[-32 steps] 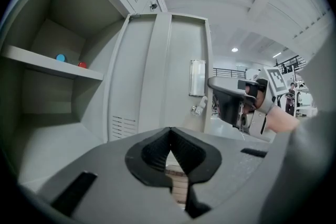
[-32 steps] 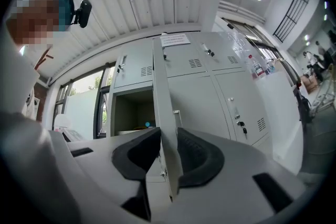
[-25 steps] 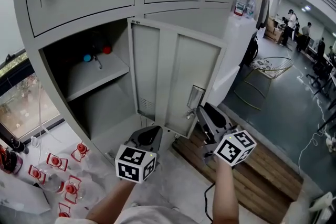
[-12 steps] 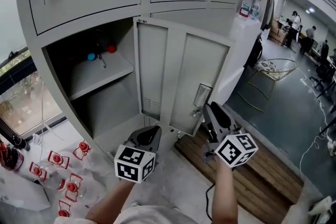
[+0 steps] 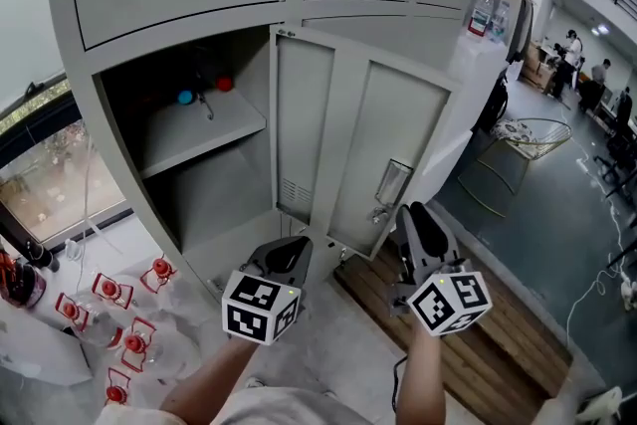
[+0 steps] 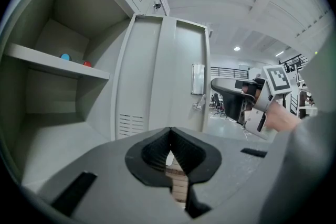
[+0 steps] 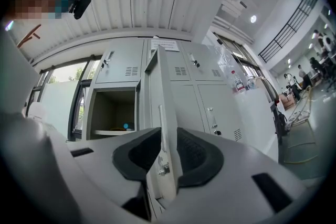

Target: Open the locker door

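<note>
The grey locker door [image 5: 388,134] stands swung out, its inner face and latch toward me, and the compartment [image 5: 189,164] behind it is open. My right gripper [image 5: 410,214] is at the door's free edge by the latch. In the right gripper view the door edge [image 7: 165,102] runs between the jaws of the right gripper [image 7: 167,136], which are closing with both pads against it. My left gripper [image 5: 294,249] hangs low in front of the locker, shut and holding nothing. The left gripper view shows the left gripper [image 6: 169,134] with its tips together and the door [image 6: 157,76] ahead.
A blue ball [image 5: 185,98] and a red one [image 5: 226,85] lie on the shelf inside. A wooden pallet [image 5: 498,333] lies under the door's right side. Several red-and-white items [image 5: 119,314] sit on the floor at left. Bottles [image 5: 481,10] stand on a white unit at right.
The view has shifted right and down a little, so the locker sits further right in frame. Both grippers keep their places relative to the door.
</note>
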Demonstrator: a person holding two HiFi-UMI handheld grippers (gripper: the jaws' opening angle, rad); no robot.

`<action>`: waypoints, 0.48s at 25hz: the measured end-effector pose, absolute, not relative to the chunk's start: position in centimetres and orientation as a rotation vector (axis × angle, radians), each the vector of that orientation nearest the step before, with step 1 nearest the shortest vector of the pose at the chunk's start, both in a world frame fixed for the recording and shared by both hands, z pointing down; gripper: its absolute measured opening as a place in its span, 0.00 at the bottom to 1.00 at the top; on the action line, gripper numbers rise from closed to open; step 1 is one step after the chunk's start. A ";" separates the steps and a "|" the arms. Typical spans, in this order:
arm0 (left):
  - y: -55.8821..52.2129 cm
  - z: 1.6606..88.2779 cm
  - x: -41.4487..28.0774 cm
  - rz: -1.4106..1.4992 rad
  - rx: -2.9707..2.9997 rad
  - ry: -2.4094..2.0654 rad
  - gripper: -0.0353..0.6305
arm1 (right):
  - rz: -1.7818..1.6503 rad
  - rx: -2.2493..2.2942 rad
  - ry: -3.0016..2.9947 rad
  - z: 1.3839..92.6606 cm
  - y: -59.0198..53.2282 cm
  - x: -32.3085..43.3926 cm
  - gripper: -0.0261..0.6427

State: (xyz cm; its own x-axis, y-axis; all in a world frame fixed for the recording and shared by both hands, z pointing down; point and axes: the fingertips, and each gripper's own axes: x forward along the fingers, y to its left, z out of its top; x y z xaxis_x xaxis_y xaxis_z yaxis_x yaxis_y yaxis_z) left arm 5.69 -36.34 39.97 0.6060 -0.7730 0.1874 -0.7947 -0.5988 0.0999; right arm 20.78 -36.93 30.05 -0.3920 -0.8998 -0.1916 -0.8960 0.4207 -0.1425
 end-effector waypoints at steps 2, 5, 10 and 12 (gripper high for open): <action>-36.2 40.0 5.5 0.187 2.653 -1.321 0.06 | 0.012 -1.568 2.452 29.9 -36.2 20.1 0.16; -35.9 40.0 4.9 0.188 2.642 -1.346 0.06 | 0.065 -1.555 2.489 29.8 -35.2 18.5 0.15; -35.2 40.2 3.3 0.189 2.606 -1.403 0.06 | 0.053 -1.484 2.579 31.2 -34.5 15.1 0.13; -34.8 40.2 2.6 0.185 2.589 -1.430 0.06 | 0.029 -1.459 2.612 32.0 -34.4 13.8 0.11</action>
